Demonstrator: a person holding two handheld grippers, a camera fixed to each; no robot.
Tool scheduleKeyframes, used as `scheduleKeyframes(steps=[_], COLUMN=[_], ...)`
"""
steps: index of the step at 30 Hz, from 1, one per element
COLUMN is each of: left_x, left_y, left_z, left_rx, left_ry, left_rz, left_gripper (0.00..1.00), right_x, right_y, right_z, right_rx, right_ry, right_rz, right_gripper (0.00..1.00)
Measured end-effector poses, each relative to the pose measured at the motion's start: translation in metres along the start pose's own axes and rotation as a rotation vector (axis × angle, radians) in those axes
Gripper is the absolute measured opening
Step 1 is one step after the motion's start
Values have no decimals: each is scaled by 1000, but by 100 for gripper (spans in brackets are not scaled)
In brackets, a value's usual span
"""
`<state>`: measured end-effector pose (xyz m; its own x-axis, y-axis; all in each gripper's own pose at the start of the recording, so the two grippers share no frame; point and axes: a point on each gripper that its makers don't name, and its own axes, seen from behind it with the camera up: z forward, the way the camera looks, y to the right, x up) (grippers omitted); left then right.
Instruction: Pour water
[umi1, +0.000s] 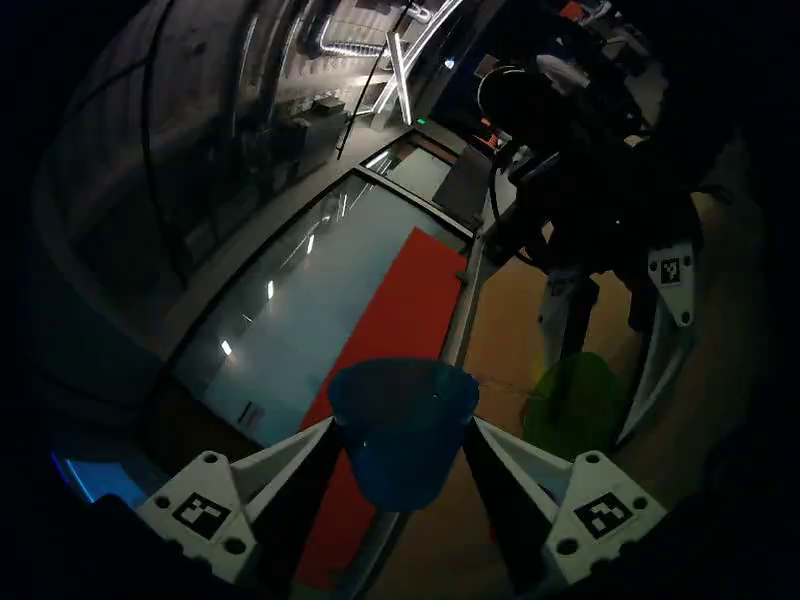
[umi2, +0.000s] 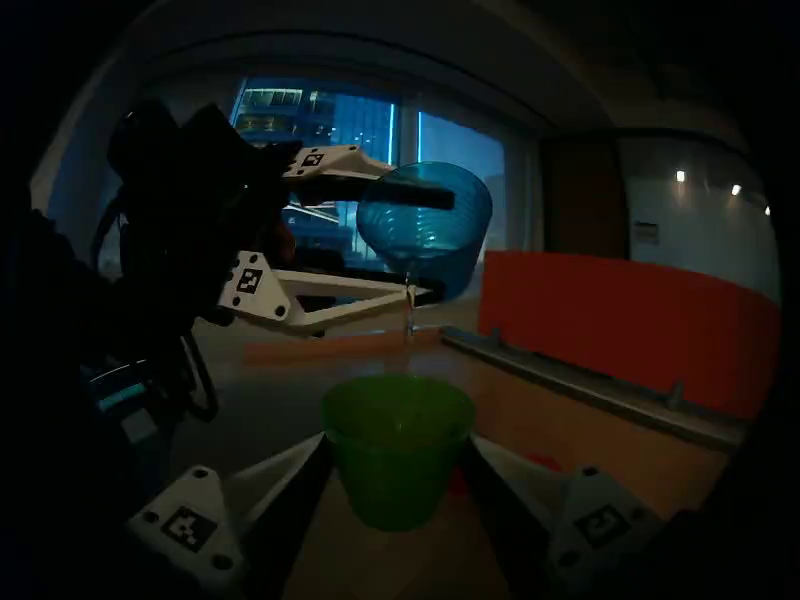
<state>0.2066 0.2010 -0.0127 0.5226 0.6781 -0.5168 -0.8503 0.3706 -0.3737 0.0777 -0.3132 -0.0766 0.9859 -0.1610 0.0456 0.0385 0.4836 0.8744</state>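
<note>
Lighting is dim.

Left tongs (umi1: 402, 425): pinching a blue cup (umi1: 400, 445) by its sides, one finger on each flank, at six o'clock in the left gripper view. In the right gripper view the same tongs (umi2: 445, 245) enter from nine o'clock. The blue cup (umi2: 425, 225) is tipped well over, with its mouth facing the camera.

Water: a thin stream (umi2: 408, 310) drops from the low edge of the blue cup's rim towards the green cup (umi2: 398, 465) directly below, at six o'clock from it.

Right tongs (umi2: 398, 445): pinching the green cup, which stands upright between the two fingers at six o'clock in the right gripper view. In the left gripper view the right tongs (umi1: 590, 415) and green cup (umi1: 575, 400) lie at four o'clock, near the blue cup.

Whether the green cup rests on the wooden desk (umi2: 570, 400) cannot be determined.

Surroundings: a red panel (umi2: 620, 320) at three o'clock of the green cup, and a window (umi2: 330, 120) at twelve.
</note>
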Motion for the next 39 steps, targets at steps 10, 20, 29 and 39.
scheduleKeyframes(steps=[10,20,29,39], left_x=[4,6,8,9], left_y=[-2,-4,-7,-9], left_z=[0,1,-1,-5], left_rx=[4,15,22,34], left_ry=[8,9,8,4], left_rz=[43,82,107,148], left_gripper=[82,82,82,82], right_x=[4,4,5,6], right_y=[1,3,3,2], right_z=[0,-2,-3,-4], right_rx=[-3,-7,-8,-7], right_ry=[6,7,7,12], right_rz=[-5,-10,-13,-16], right_gripper=[91,91,91,90])
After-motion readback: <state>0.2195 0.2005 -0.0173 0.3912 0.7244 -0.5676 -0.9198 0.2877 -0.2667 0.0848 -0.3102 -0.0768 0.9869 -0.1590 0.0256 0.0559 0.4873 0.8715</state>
